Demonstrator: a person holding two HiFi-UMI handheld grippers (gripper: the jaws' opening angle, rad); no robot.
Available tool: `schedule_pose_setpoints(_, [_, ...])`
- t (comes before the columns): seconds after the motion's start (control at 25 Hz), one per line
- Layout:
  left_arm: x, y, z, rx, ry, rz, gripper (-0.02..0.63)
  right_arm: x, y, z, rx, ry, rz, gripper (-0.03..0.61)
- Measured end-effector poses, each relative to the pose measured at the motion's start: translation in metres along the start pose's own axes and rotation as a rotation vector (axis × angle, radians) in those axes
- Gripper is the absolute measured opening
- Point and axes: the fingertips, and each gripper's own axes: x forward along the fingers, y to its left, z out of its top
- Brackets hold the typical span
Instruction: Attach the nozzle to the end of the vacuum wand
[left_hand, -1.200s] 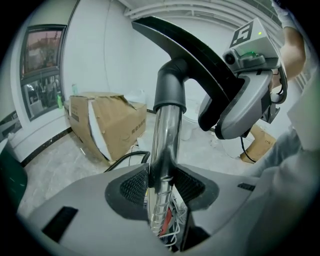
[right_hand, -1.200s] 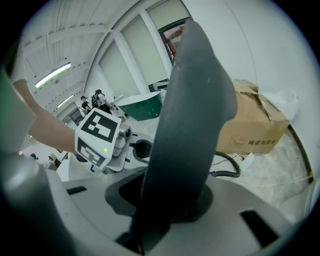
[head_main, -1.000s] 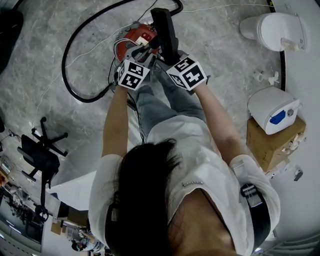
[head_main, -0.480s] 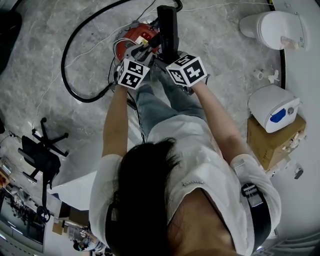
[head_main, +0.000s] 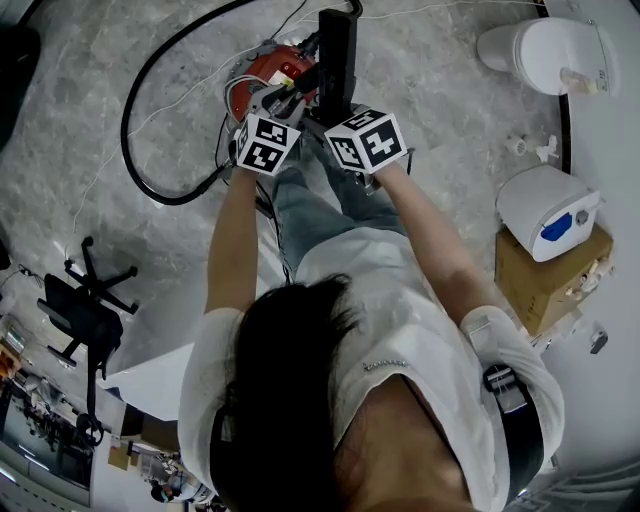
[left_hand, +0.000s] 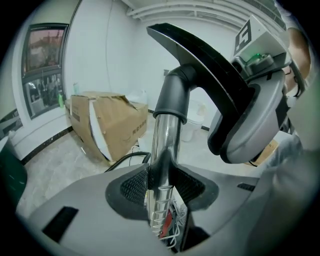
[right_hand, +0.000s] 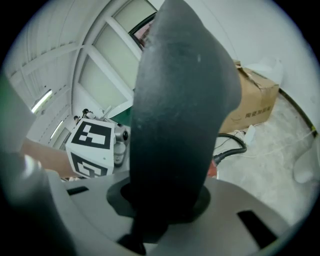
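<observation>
1. Two grippers, two grips. My left gripper (left_hand: 161, 189) is clamped at a middling width on the shiny wand (left_hand: 163, 150), which stands nearly upright between its jaws. My right gripper (right_hand: 165, 200) is closed narrow on the black nozzle (right_hand: 180, 110), which fills its view.
2. In the left gripper view the nozzle's neck caps the wand's top end at 12 o'clock, and its flat head sweeps off toward 2 o'clock. In the head view the pair sits at 12 o'clock from my hands, over the red vacuum (head_main: 272, 70). The hose (head_main: 125, 120) loops out toward 9 o'clock, and a cardboard box (head_main: 540, 280) stands at 4 o'clock.
3. I judge the step in hand to be seating the neck on the tube. The neck looks to be over the tube's end already, but I cannot tell whether it is fully home.
4. To do it well, I would keep the left grip still as the anchor and hold the neck in line with the tube. The push should run straight along the tube with a small twist, never sideways.
5. Against a second ago, the right cube (head_main: 365, 140) shows a rolled face, and the nozzle stands straighter toward 12 o'clock. The left cube (head_main: 265, 143) sits where it was, and both grips look unchanged.
</observation>
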Motion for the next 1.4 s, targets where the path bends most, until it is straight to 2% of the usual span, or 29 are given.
schedule_pose_setpoints(0.2, [0.001,0.000,-0.003,0.009,0.003,-0.006,0.155,0.001,0.002,0.000,0.063,0.041,-0.026,0.087])
schedule_pose_setpoints(0.36, [0.003,-0.003,-0.006,0.030,-0.004,-0.013,0.155,-0.003,0.000,-0.001,-0.004,0.112,0.006,0.089])
schedule_pose_setpoints(0.56, [0.004,-0.004,-0.006,0.031,-0.002,-0.024,0.155,-0.005,0.001,-0.002,-0.020,0.135,0.044,0.089])
schedule_pose_setpoints(0.8, [0.007,-0.006,-0.005,0.025,-0.004,-0.009,0.155,-0.007,0.001,-0.004,0.086,0.168,0.118,0.084])
schedule_pose_setpoints(0.96, [0.007,-0.004,-0.004,0.015,0.010,0.007,0.155,-0.006,0.007,0.001,0.152,0.148,0.158,0.086])
schedule_pose_setpoints(1.08, [0.005,-0.004,-0.002,0.022,0.013,0.004,0.155,-0.005,0.011,0.003,0.101,0.134,0.130,0.092])
schedule_pose_setpoints(1.28, [0.006,-0.007,-0.005,0.050,0.025,-0.011,0.152,-0.006,0.005,-0.012,-0.148,0.261,0.079,0.095])
schedule_pose_setpoints(1.4, [0.007,-0.008,-0.005,0.038,0.020,-0.009,0.152,-0.005,0.004,-0.013,-0.136,0.250,0.093,0.092])
